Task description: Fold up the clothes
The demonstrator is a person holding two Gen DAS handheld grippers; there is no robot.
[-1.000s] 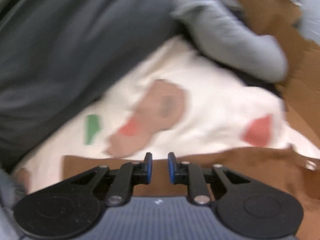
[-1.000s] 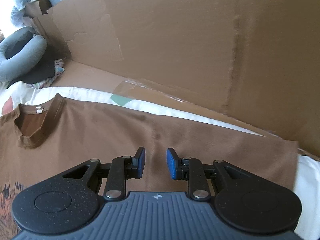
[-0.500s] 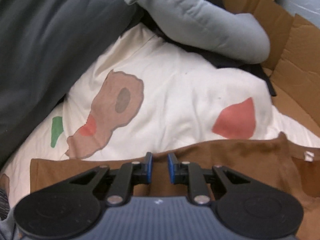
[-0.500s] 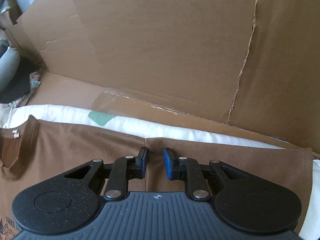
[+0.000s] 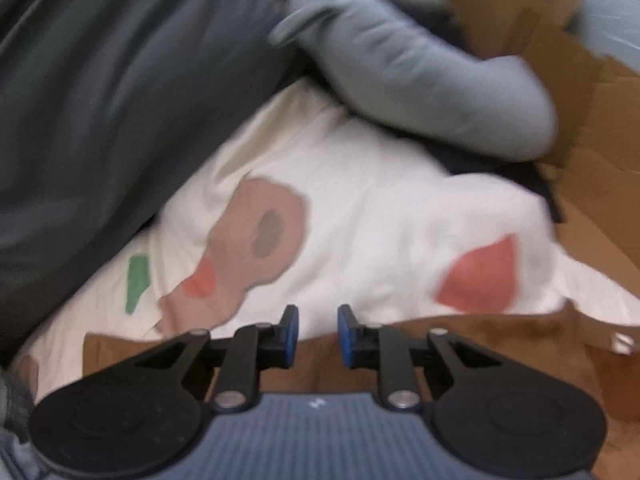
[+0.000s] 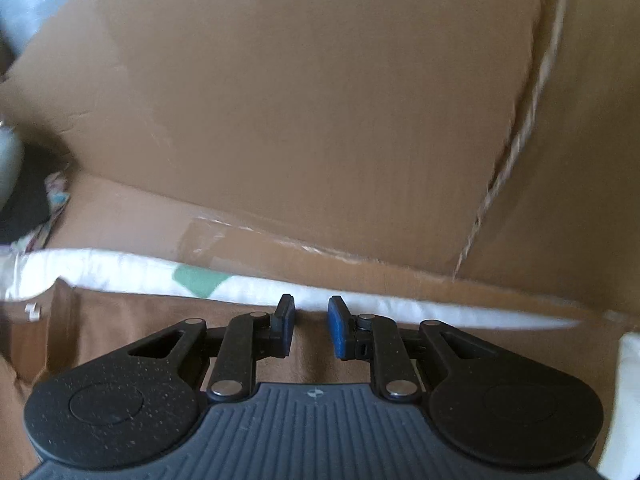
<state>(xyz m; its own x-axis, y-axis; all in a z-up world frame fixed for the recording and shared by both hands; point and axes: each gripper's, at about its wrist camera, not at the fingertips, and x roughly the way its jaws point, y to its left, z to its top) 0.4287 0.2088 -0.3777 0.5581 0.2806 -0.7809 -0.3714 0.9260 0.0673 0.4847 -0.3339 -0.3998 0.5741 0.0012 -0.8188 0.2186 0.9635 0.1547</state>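
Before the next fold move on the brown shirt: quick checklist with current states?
1. Left gripper over brown shirt top edge: ok.
2. Right gripper over the same edge: ok.
3. Cloth pinched by either gripper: cannot tell; blue pads stand apart in both views.
4. Shirt flat on white sheet: ok where visible.
5. Grey pillow clear of shirt: ok.
6. Cardboard wall close behind the right gripper: not ok, little room.

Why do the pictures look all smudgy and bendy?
Left wrist view: the grey sleeve and patterned white sheet smear with motion blur, while the left gripper looks sharp. Right wrist view: the fisheye lens bows the cardboard wall; its edges blur slightly.
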